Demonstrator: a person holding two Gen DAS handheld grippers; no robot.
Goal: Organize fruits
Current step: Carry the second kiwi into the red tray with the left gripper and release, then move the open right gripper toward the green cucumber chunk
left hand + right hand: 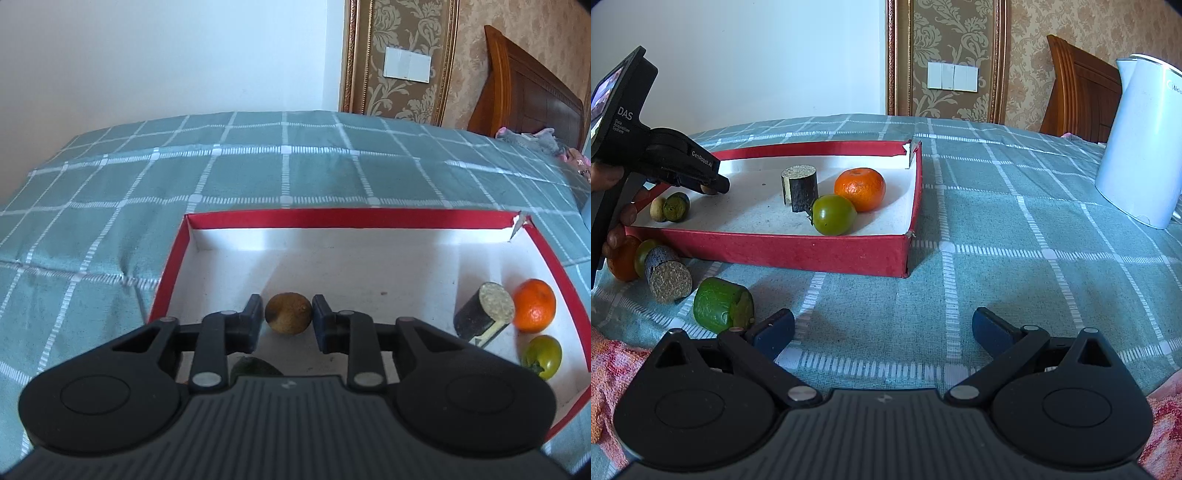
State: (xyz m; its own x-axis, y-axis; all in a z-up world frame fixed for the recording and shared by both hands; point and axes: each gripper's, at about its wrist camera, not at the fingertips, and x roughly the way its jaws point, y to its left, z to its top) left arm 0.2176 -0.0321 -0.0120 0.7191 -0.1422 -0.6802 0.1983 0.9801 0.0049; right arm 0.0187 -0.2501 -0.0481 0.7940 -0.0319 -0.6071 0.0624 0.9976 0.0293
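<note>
The left gripper (288, 320) reaches into the red-walled box (347, 215) with a brown kiwi-like fruit (288, 313) between its fingers. The pads sit just off the fruit's sides with slim gaps showing, so the fruit appears to rest on the white box floor, released rather than clamped. It lies in the near-left part of the box, apparently set beside a green cut piece (676, 206) and a small pale fruit (658, 209) lying there.

At the right end of the box sit an orange (535, 305), a green tomato (542, 356) and a dark cylinder with a pale cut face (484, 314), close together against the right wall. That leaves the middle of the floor bare, giving room to back the gripper out without bumping anything. The box's far right corner is torn open.

The right gripper (882, 334) hovers over the checked cloth on the bed (1015, 229) with its fingers wide apart and nothing between them. Just to its left, outside the box, wait a green cut fruit (722, 304), another dark cylinder (668, 274), a second orange (623, 258) and a small green fruit (645, 253), bunched near the box's front-left wall. A white kettle (1137, 147) stands well apart at the right.
</note>
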